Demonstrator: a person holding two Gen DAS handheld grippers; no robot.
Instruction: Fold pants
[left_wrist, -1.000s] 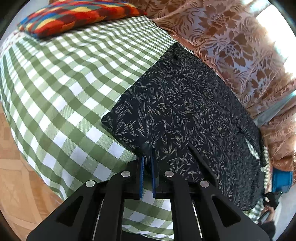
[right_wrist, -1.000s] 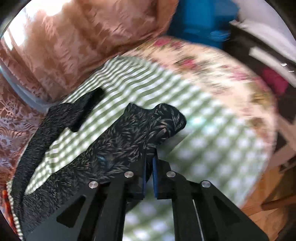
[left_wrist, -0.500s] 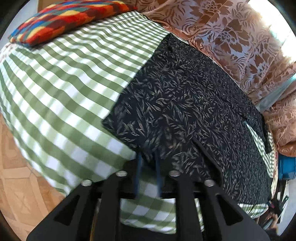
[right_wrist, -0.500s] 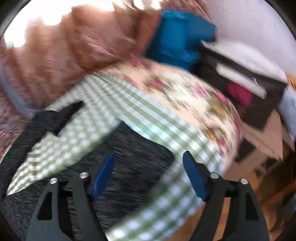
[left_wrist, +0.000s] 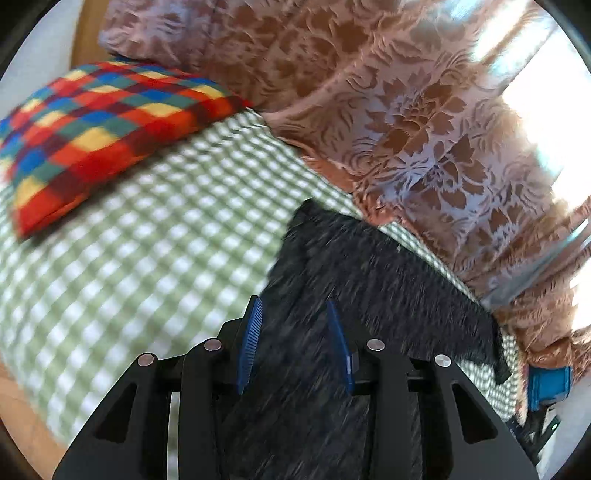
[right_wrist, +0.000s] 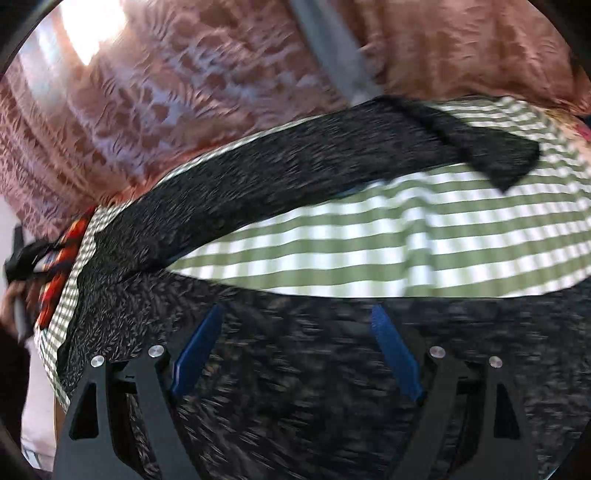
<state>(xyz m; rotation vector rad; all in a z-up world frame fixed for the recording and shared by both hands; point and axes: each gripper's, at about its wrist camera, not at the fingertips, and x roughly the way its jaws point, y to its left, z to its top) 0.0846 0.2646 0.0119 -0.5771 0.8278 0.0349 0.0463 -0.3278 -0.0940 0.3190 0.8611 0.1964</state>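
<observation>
Black leaf-print pants (left_wrist: 369, 288) lie spread on a green-and-white checked bedsheet (left_wrist: 155, 251). In the left wrist view my left gripper (left_wrist: 293, 345) hangs over the waist end, open, its blue pads apart with fabric below them. The right wrist view shows the two legs: the far leg (right_wrist: 303, 173) runs along the curtain side and the near leg (right_wrist: 295, 369) lies under my right gripper (right_wrist: 297, 347), which is wide open and holds nothing. Both views are blurred by motion.
A bright multicolour checked pillow (left_wrist: 85, 133) lies at the head of the bed. Brown patterned curtains (left_wrist: 406, 122) hang along the far side. A blue object (left_wrist: 546, 384) sits beyond the bed's foot. A hand holding the other tool (right_wrist: 16, 284) shows at the left edge.
Both grippers let go of the pants and opened. The left one swung up toward the waist end and pillow. The right one turned from the foot end to look along the legs.
</observation>
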